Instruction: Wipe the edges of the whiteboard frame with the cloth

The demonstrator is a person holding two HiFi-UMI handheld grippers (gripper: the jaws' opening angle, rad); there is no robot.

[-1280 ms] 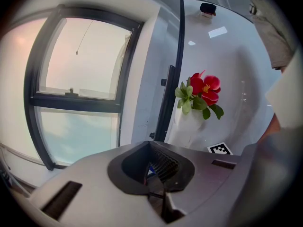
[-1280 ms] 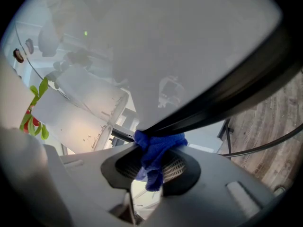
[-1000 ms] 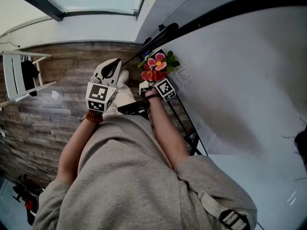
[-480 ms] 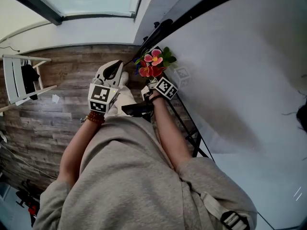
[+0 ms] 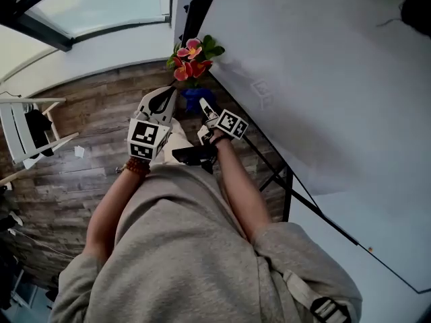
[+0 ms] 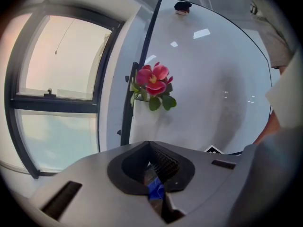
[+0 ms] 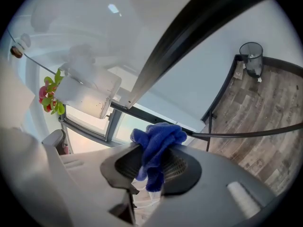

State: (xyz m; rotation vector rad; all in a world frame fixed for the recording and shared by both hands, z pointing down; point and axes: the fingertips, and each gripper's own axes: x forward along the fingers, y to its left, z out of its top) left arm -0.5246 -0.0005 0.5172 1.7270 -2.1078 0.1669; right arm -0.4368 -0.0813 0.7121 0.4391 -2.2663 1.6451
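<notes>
The whiteboard (image 5: 323, 79) fills the right of the head view, and its black frame edge (image 5: 266, 155) runs down beside my right arm. My right gripper (image 5: 204, 105) is shut on the blue cloth (image 5: 193, 99), which bunches out over the jaws (image 7: 158, 148). It hangs just below the black frame bar (image 7: 189, 37). My left gripper (image 5: 168, 94) is to its left, jaws shut. A speck of blue shows in the slit between them (image 6: 155, 190). The frame's side edge (image 6: 147, 65) stands ahead of the left gripper.
A bunch of pink and red flowers (image 5: 192, 56) in a white holder (image 6: 144, 115) is fixed at the board's edge. The board's black stand legs (image 5: 289, 190) rest on the wood floor. A white chair (image 5: 27, 123) is at left, a wire bin (image 7: 251, 58) farther off, and windows (image 5: 101, 2) behind.
The view has swung, so the board's lower corner and stand now show. The flowers have shifted up and left in the view. Both grippers have lifted a little toward the flowers.
</notes>
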